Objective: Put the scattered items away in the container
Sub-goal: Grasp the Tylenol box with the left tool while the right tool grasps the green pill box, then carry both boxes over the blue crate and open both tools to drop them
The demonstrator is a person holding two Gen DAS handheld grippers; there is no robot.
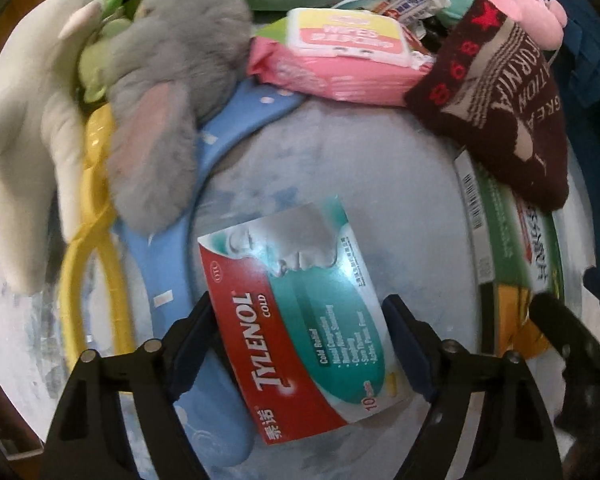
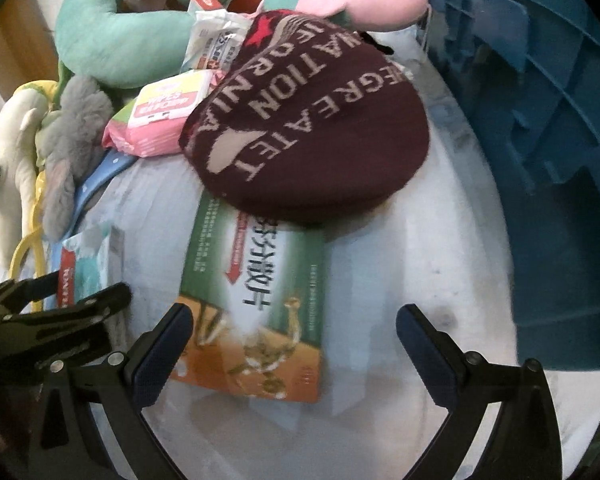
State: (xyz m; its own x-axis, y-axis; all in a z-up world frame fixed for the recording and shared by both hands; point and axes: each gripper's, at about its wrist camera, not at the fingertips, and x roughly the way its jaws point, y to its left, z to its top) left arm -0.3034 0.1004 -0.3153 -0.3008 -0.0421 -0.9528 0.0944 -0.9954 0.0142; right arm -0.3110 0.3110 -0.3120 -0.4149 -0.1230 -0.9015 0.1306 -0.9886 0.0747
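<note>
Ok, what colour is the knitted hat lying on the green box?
Dark maroon knitted hat with cream lettering and a red star; clearest in the right wrist view.

Your scattered items, placed relative to maroon knit hat (image 2: 312,128), which lies flat with lettering up: green-and-orange medicine box (image 2: 256,308) flat, far end tucked under hat. Tylenol box (image 1: 300,316) flat, beyond medicine box's left side. Pink wipes pack (image 2: 164,120) touching hat's left edge. Grey plush (image 2: 74,152) farther left. Blue container (image 2: 540,140) right of hat, ribbed wall facing you.
</note>
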